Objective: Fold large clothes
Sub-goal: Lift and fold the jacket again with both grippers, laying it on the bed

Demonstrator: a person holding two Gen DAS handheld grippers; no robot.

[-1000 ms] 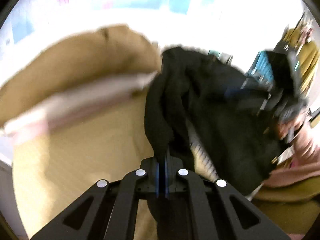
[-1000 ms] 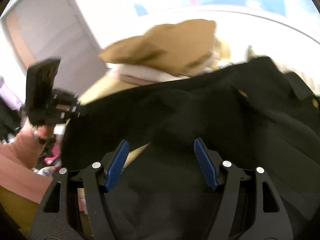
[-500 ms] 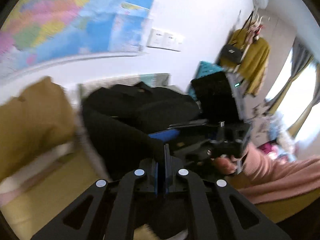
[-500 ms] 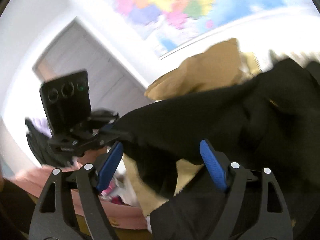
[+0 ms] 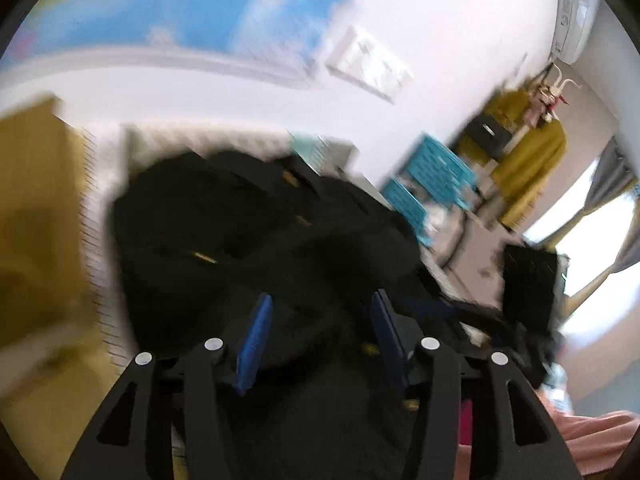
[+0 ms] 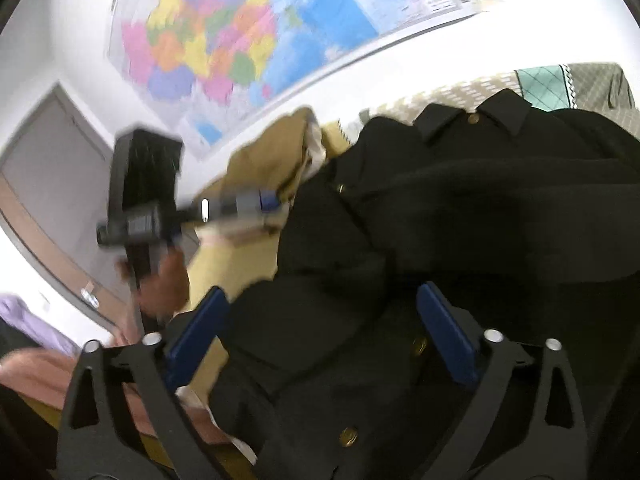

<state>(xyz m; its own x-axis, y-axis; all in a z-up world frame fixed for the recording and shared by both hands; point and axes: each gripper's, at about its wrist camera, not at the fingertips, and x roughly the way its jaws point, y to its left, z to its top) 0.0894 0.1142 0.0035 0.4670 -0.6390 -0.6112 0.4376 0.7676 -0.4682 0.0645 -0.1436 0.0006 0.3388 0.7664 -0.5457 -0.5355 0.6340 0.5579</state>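
A black coat [image 6: 460, 208] with gold buttons and a collar lies bunched on the yellow-tan surface [image 6: 232, 256]. It also fills the middle of the left wrist view as a blurred black coat [image 5: 248, 232]. My left gripper [image 5: 320, 320] is opening, its blue pads apart over the black cloth and pressing on nothing. The right wrist view shows that left gripper [image 6: 268, 200] from the side, held by a hand [image 6: 164, 280] beside the coat's left edge. My right gripper [image 6: 320, 320] is opening wide above the coat's front, and no cloth is pinched.
A tan garment [image 6: 264, 160] lies behind the coat, toward the wall map [image 6: 224, 40]. A grey door [image 6: 40, 184] stands at the left. Teal drawers [image 5: 436, 172], a yellow coat [image 5: 532, 160] on a rack and a bright window [image 5: 592, 240] are at the right. A pink sleeve [image 5: 588, 436] is low right.
My left gripper, which was shut on the black cloth, has let go and its pads have parted. The right jaws have spread wider. Both views have swung across the room.
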